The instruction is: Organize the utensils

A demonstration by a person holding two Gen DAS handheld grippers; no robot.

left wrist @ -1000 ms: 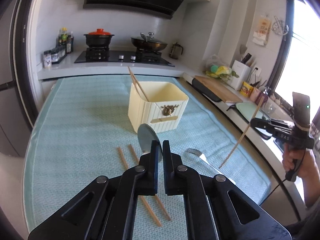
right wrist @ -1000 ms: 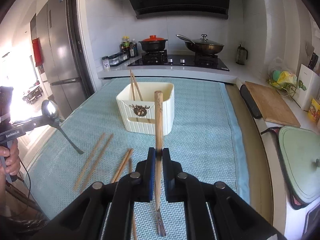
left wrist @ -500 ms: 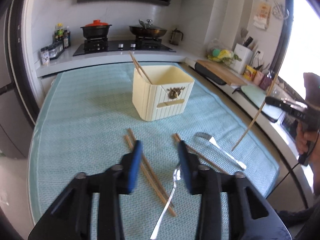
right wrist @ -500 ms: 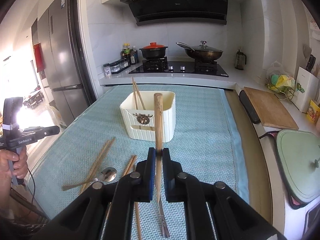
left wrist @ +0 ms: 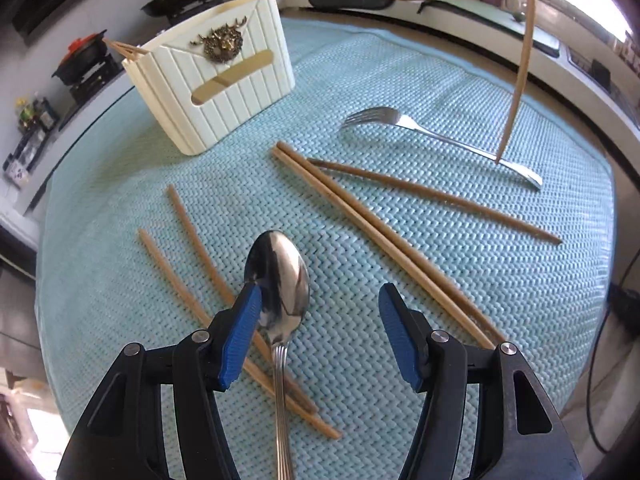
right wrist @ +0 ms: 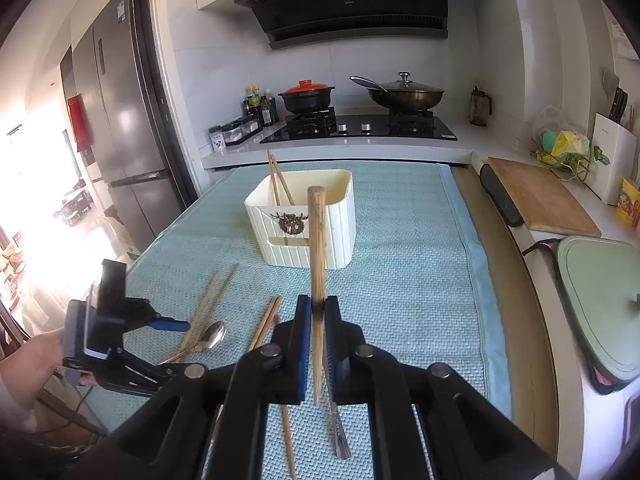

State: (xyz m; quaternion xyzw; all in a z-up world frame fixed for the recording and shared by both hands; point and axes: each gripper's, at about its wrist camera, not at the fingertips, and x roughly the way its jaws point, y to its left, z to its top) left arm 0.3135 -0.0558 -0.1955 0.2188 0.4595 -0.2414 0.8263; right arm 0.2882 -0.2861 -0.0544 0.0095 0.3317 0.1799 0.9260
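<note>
Down low over the worktop (left wrist: 520, 280), the left tool (left wrist: 316, 300) is hanging with its jaws opening; its blue pads (left wrist: 240, 336) are spread wide and pressing on nothing. A spoon (left wrist: 282, 280) is lying on the teal mat between them, bowl forward, close against the left pad, its handle running back under the tool and crossing a pair of chopsticks (left wrist: 188, 264). Whether that pad is touching the bowl is hard to tell. To the right another pair (left wrist: 372, 232) is lying side by side, with a single stick (left wrist: 432, 196) angling away beside it, and beyond these a fork (left wrist: 432, 136) is resting with its tines toward the cream holder (left wrist: 224, 84). Two sticks are leaning in the holder's far corner.

The right tool (right wrist: 318, 344) is pinching one chopstick (right wrist: 317, 248), its pads pressed tight on the shaft, which is standing nearly upright above the mat. In the left view the same stick is showing as a long bowed line at the right, its tip over the fork's handle. From the right view the left tool (right wrist: 176, 325) is sitting low at the mat's left edge, a hand (right wrist: 40, 360) behind it, the spoon (right wrist: 212, 336) just beside its blue pad
</note>
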